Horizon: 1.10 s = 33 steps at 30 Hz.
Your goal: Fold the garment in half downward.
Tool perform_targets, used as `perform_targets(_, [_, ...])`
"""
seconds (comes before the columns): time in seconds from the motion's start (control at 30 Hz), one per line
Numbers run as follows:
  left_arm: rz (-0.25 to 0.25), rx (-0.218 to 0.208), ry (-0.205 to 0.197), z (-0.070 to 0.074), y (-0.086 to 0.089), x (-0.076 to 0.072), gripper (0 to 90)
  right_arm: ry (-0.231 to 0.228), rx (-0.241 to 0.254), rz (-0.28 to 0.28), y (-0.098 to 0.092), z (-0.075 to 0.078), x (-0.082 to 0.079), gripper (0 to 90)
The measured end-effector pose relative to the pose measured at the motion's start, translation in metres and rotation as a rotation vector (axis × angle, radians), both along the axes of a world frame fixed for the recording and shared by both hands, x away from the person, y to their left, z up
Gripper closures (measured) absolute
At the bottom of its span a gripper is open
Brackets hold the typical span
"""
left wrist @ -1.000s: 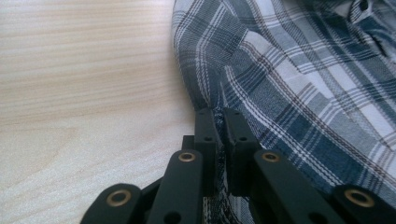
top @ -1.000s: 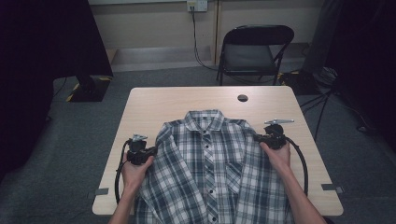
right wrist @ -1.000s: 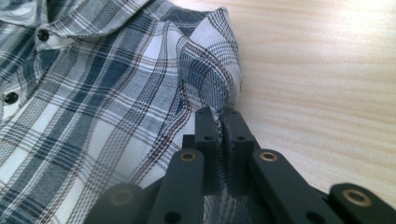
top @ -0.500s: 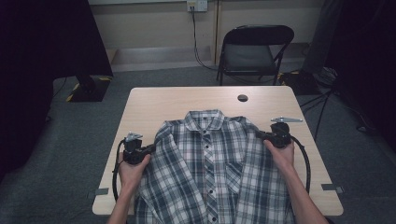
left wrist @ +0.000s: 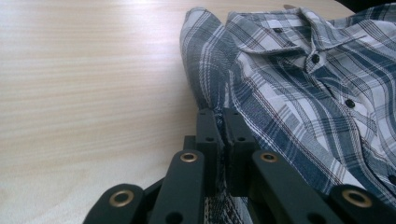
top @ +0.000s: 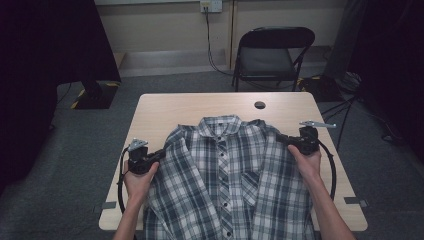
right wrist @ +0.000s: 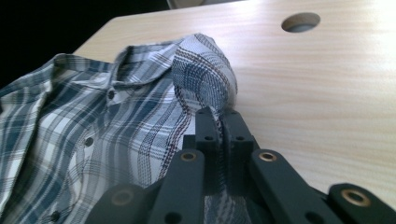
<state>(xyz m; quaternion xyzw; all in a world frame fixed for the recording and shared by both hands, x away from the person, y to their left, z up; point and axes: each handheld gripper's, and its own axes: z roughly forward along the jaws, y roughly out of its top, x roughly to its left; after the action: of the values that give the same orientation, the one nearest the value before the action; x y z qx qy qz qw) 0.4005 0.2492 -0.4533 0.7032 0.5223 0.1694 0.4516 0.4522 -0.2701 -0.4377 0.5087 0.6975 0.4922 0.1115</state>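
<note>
- The plaid shirt (top: pixel 227 185) lies front up and buttoned on the surface (top: pixel 170 112), its hem hanging over the near edge and its collar toward the far side.
- Each shoulder is already pinched, with cloth bunched up between the jaws; any lifting, spreading or folding appears still to come.
- The left gripper (top: pixel 159 156), jaws together on the shirt's left shoulder seam, points inward from the person's left hand (top: pixel 137 181).
- The right gripper (top: pixel 284 140) mirrors it, jaws clamped on the other shoulder, forearm reaching in from below.
- Beyond the collar lies bare wood with a cable hole (top: pixel 259 105).
</note>
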Motion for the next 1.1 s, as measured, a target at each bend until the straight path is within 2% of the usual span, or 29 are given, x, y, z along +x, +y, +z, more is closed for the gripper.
perform_targets(0.07, [0.0, 0.002, -0.005, 0.001, 0.0, 0.0, 86.8, -0.006, -0.011, 0.004, 0.0, 0.002, 0.0, 87.2])
perform_targets(0.13, [0.0, -0.019, -0.01, 0.004, 0.002, 0.0, 86.8, -0.014, -0.018, 0.013, 0.0, 0.008, -0.001, 87.2])
perform_targets(0.3, [-0.003, -0.001, -0.026, 0.015, 0.006, 0.001, 86.8, -0.045, -0.041, 0.013, -0.001, 0.031, 0.001, 87.2])
perform_targets(0.47, [0.004, -0.034, -0.035, 0.025, 0.014, 0.001, 86.8, -0.076, -0.054, 0.033, 0.004, 0.041, 0.001, 87.1])
perform_targets(0.6, [-0.001, -0.02, -0.049, 0.034, 0.014, 0.002, 86.8, -0.073, -0.062, 0.03, 0.006, 0.047, 0.006, 87.2])
perform_targets(0.67, [-0.008, 0.017, -0.056, 0.042, 0.011, 0.005, 86.9, -0.086, -0.078, 0.038, 0.008, 0.055, 0.009, 87.2])
perform_targets(0.93, [0.004, -0.006, -0.083, 0.057, 0.011, 0.014, 86.8, -0.092, -0.087, 0.024, 0.009, 0.065, 0.02, 87.2])
perform_targets(1.0, [0.009, 0.017, -0.091, 0.059, 0.008, 0.017, 86.9, -0.093, -0.087, 0.02, 0.008, 0.066, 0.024, 87.2])
perform_targets(1.1, [0.008, 0.013, -0.091, 0.062, 0.006, 0.023, 86.8, -0.092, -0.093, 0.015, 0.007, 0.069, 0.029, 87.2])
